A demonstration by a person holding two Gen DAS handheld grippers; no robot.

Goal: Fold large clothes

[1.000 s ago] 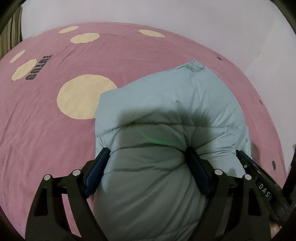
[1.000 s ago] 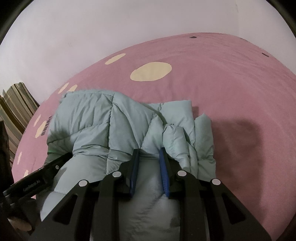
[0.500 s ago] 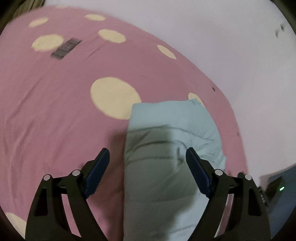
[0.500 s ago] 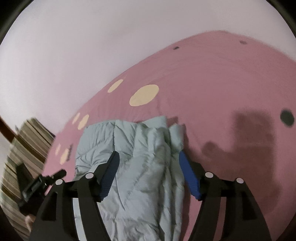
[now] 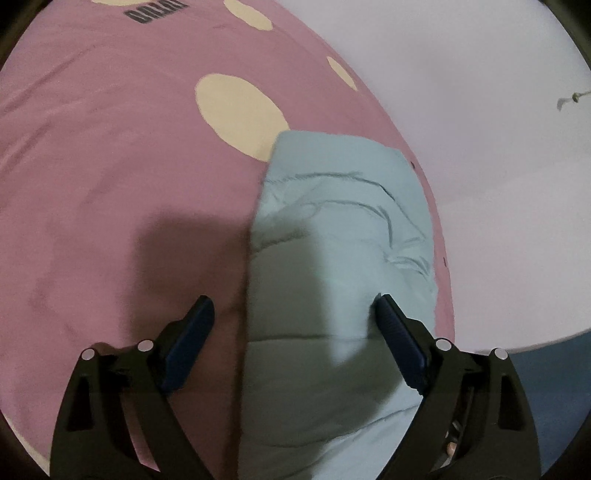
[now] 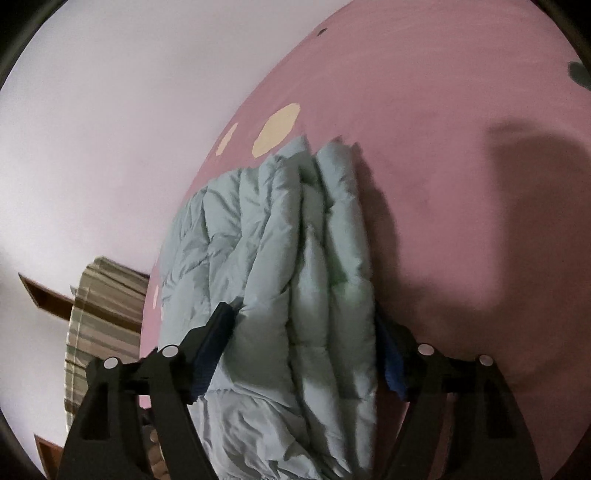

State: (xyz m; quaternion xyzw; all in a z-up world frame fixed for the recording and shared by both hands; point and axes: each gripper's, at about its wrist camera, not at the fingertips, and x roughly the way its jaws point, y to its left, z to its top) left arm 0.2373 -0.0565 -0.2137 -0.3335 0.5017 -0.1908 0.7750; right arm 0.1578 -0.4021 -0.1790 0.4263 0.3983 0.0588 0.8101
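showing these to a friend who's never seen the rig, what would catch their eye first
A puffy pale blue quilted jacket lies bunched on a pink bedspread with big cream dots, and it fills the middle of both views. The open left gripper and open right gripper frame it with blue pads, casting dark shadows on the spread.

A pink bedsheet (image 5: pixel 110 192) with cream dots (image 5: pixel 240 110) and a dark printed word (image 5: pixel 155 11) covers the bed. Far left stands a striped cushion (image 6: pixel 107 314) against the white wall (image 6: pixel 110 110).

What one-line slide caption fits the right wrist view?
Open right tool straddling a folded pale-blue puffer jacket on a pink spotted bedspread.
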